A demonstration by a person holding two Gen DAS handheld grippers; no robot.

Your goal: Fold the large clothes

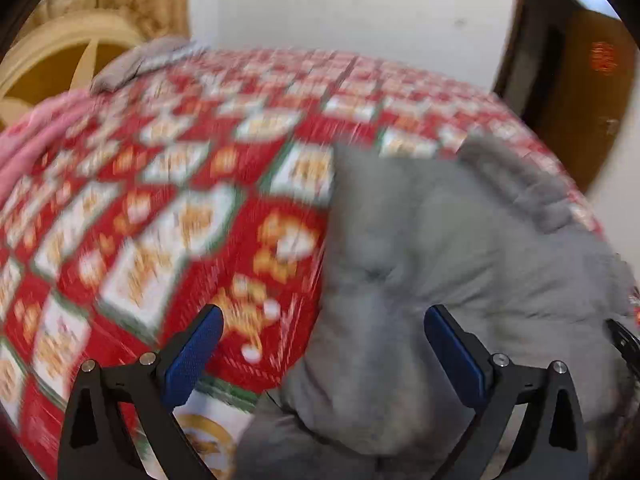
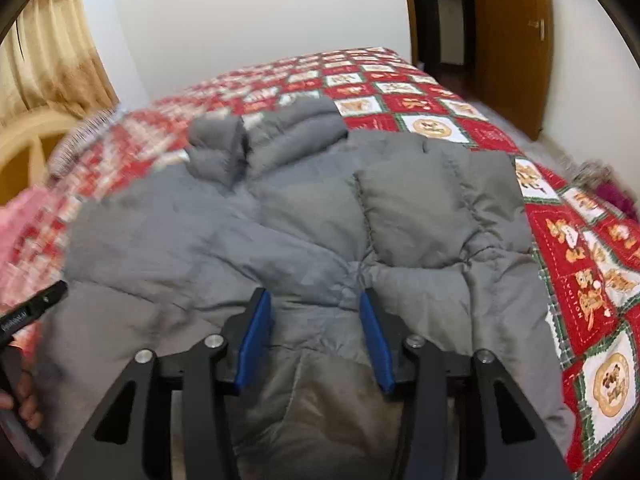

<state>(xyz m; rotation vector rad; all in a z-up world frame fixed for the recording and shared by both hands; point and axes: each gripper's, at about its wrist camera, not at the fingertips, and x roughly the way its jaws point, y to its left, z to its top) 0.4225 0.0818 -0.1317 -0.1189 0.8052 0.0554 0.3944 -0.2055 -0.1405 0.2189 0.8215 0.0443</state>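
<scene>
Both wrist views low over the bed, sharing the grey jacket

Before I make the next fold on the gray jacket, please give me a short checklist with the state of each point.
1. Left gripper open and free: ok, fingers wide apart, holding nothing.
2. Right gripper open: ok, fingers apart with the jacket bulging between them, not pinched.
3. Jacket lies on the quilt: ok, spread across the near part of the bed.
4. Jacket flat and smooth: not ok, puffy and bunched, a sleeve lies doubled near the hood.
5. Near hem position: cannot tell, hidden below both grippers.
6. Left view sharp enough to aim: not ok, blurred by motion.
</scene>
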